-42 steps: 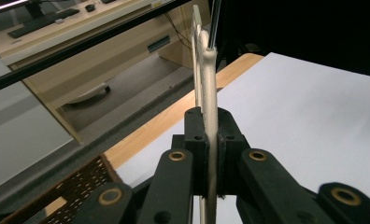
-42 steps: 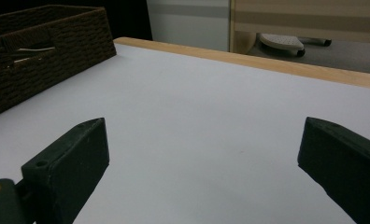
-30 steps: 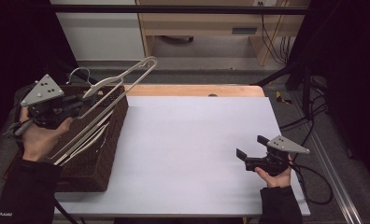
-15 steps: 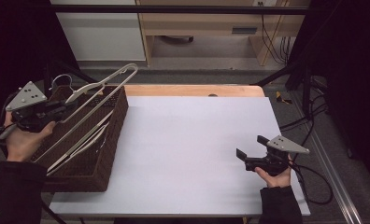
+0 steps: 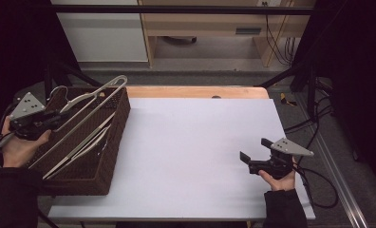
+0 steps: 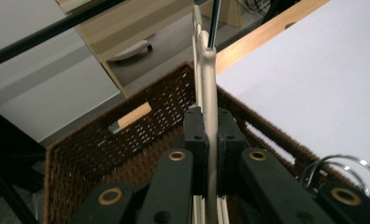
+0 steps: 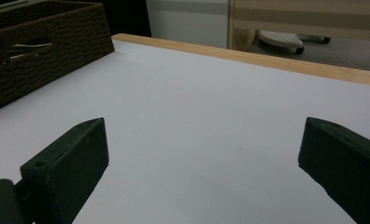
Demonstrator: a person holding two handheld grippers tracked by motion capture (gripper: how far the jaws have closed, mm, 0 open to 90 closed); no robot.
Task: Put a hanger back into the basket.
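A pale wooden hanger [image 5: 93, 97] slants up out of the brown wicker basket [image 5: 122, 118] at the table's left end. My left gripper [image 5: 58, 115] is shut on the hanger near its metal hook, above the basket's left side. In the left gripper view both black pads [image 6: 195, 140] clamp the hanger's thin bar [image 6: 207, 79], which runs on past the basket's far rim [image 6: 141, 135]. My right gripper [image 5: 255, 149] rests low over the white table near its right front. Its jaws stand wide apart, and the right gripper [image 7: 204, 158] holds nothing over the bare tabletop.
More pale hangers [image 5: 81, 145] lie lengthwise inside the basket. Metal hook loops [image 6: 342, 163] show beside my left jaws. The white table [image 5: 195, 142] has a wooden back edge [image 5: 200, 91]. The basket's side [image 7: 43, 42] stands far left in the right gripper view.
My left hand has moved left and down with the hanger, so the hanger sits lower and deeper over the basket. The right gripper has stayed in place.
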